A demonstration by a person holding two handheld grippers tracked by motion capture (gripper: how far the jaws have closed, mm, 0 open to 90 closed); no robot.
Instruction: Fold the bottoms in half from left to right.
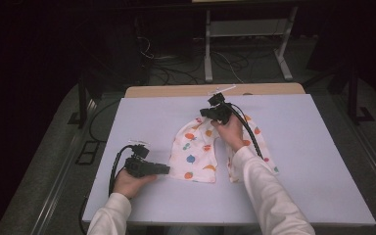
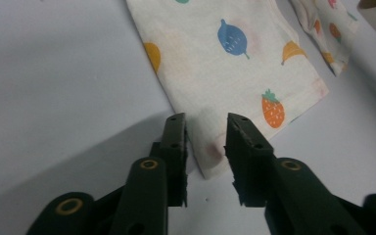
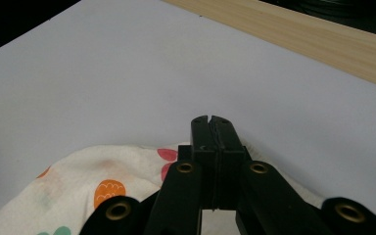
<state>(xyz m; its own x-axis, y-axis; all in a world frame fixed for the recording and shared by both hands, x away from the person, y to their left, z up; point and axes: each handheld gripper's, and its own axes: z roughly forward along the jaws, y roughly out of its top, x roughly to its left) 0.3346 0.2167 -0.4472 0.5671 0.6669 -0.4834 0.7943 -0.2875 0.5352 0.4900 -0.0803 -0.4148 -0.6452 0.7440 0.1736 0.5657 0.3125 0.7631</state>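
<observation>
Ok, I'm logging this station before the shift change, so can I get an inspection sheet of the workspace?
Surface: pale table, wooden strip along the far edge.
Job's things: fruit-print garment lying flat.
Clutter: nothing seen.
Grippers: left claw straddles the garment's corner, a gap between the jaws; right claw shut at the garment's far edge, cloth bunched around it.
Cables: black cable trails over the right sleeve.
Surroundings: dark floor, cables, white frame legs.

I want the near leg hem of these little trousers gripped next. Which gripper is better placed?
The left gripper: its fingers straddle the hem corner of the trousers, with a gap between them. The right gripper is shut at the far waist end.
</observation>
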